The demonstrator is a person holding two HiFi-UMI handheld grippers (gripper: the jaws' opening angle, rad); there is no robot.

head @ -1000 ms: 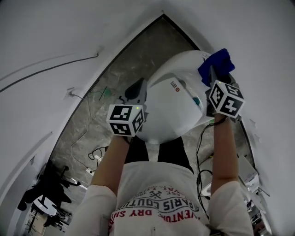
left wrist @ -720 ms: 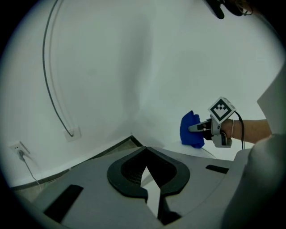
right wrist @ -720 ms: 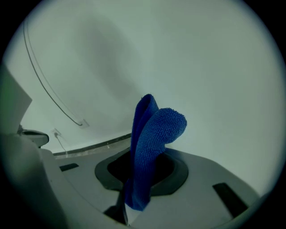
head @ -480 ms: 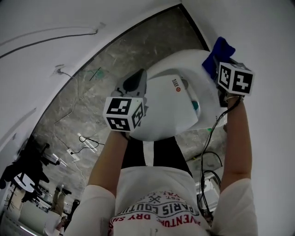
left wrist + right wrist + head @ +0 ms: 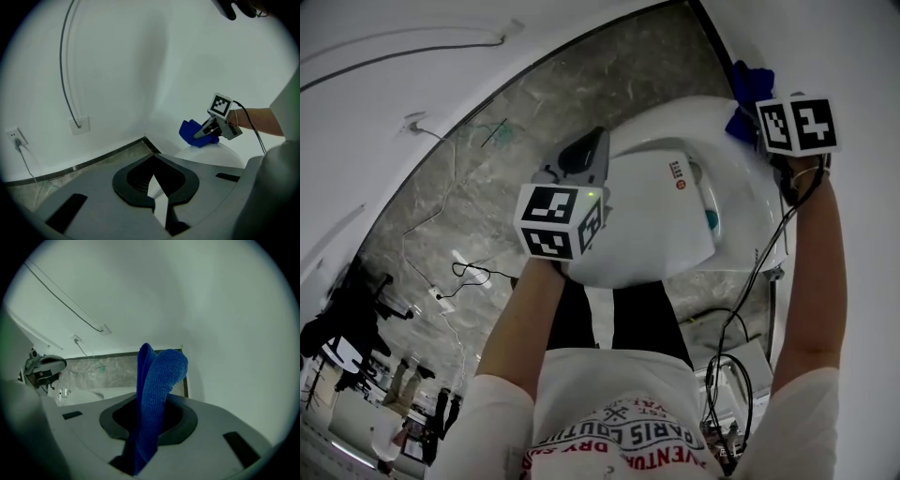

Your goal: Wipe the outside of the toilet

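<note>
Right tool (image 5: 201, 133) is clamped on a blue cloth (image 5: 157, 394); the fold stands up out of the closed jaws and hangs forward past them. The cloth sits at the far back of the toilet (image 5: 741, 202), high on its rounded white shell, just beside the wall (image 5: 140, 70) corner, and appears to touch the shell there. Judgement: the arm is stretched out so the cloth reaches the rear outer surface, the part hardest to get at, with the free fold in front so fabric rather than the jaws meets the porcelain. Left tool (image 5: 156, 187) has its jaws nearly together, only a thin slit between, nothing held. It hovers over the near left side of the closed lid (image 5: 652, 220), apart from the cloth, probably parked clear of the wiping path. Surroundings: grey marbled floor (image 5: 544, 122) to the left, loose cables (image 5: 478, 275) lying on it, a cord (image 5: 63, 70) running down the wall and a socket (image 5: 15, 137) low down. The tight gap between toilet and wall leaves little room for a stroke, and the lead (image 5: 750, 291) hanging from the right arm could snag.
</note>
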